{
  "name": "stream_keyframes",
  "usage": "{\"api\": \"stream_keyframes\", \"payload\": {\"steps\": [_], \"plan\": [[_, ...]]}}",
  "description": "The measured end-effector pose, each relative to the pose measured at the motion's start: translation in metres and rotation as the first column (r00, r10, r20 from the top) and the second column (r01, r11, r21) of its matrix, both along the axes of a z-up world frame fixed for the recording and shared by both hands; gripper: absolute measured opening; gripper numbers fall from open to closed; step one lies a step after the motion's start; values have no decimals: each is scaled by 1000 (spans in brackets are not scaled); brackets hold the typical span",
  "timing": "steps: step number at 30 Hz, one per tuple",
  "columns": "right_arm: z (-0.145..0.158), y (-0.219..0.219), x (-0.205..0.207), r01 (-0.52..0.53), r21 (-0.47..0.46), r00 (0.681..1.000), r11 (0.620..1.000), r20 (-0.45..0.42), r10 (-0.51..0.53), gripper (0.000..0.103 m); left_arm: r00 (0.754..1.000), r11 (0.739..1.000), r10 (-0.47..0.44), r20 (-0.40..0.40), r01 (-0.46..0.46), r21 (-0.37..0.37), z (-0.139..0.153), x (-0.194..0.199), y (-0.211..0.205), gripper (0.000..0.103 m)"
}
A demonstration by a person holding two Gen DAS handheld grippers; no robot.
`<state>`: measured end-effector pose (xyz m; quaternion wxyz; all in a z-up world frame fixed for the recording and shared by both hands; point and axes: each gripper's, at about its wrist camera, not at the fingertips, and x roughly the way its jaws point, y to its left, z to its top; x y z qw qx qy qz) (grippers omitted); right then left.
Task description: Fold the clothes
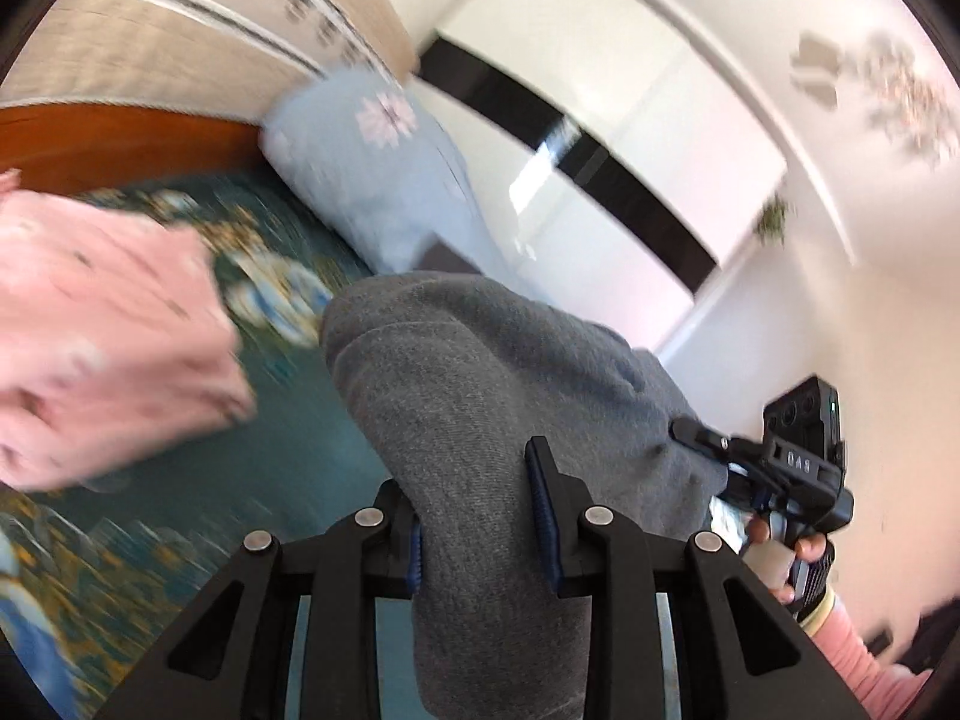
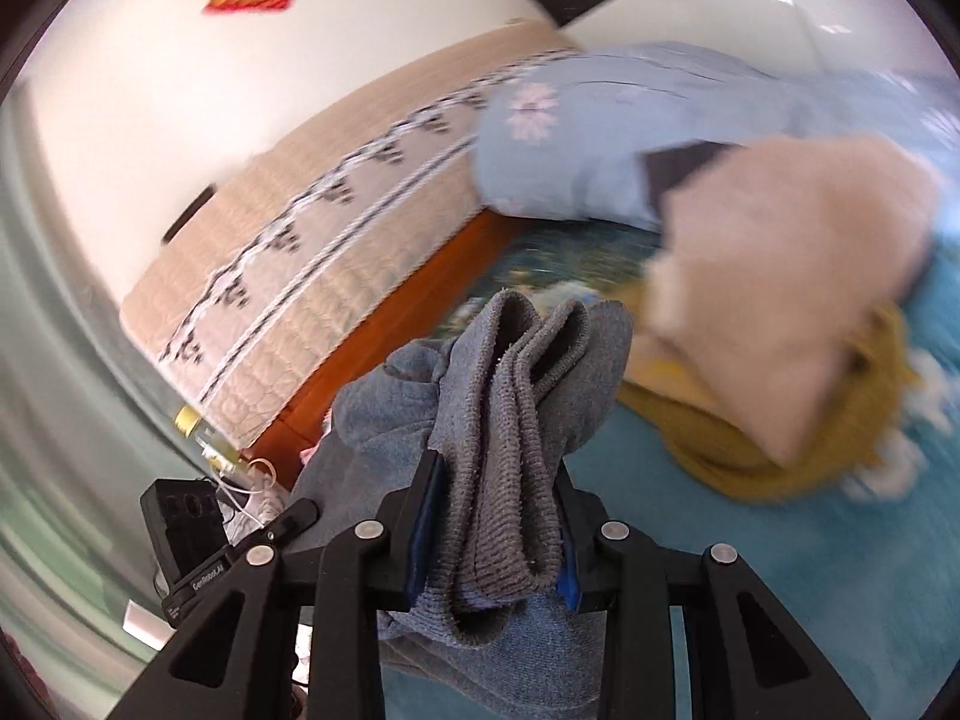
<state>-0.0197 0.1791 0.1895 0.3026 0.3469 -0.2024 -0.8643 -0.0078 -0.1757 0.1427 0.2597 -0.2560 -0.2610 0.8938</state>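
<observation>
Mid-fold: left gripper (image 1: 480, 516) and right gripper (image 2: 498, 522) both clamped the grey garment (image 1: 480, 372), lifted off the bed (image 1: 312, 480) at frame bottom — next, bring edges together

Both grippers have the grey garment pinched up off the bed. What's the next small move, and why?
Probably lower it flat onto bare bedspread. The left gripper and right gripper each clamp the grey garment, which hangs bunched. The pink garment and the mustard one already lie nearby, so steer between them.
</observation>
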Motion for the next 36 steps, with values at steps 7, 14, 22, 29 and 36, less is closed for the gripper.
{"api": "stream_keyframes", "payload": {"steps": [7, 14, 22, 29, 36], "plan": [[-3, -103, -72, -112, 58, 992, 992, -51, 115, 35, 975, 982, 187, -122, -190, -18, -2, -12, -88, 30], [-10, -210, -124, -213, 87, 973, 973, -74, 220, 35, 918, 932, 357, -173, -362, 1, -21, -25, -162, 30], [-46, -287, -165, -242, 95, 962, 966, -104, 251, 35, 856, 870, 472, -211, -491, -45, -37, -42, -196, 30], [-114, -309, -205, -189, 126, 982, 974, 23, 187, 35, 875, 881, 470, -113, -473, 8, -63, -62, -210, 31], [-125, -305, -219, -166, 92, 984, 982, 83, 159, 33, 869, 885, 464, -169, -459, 70, -58, -46, -209, 31]]}}
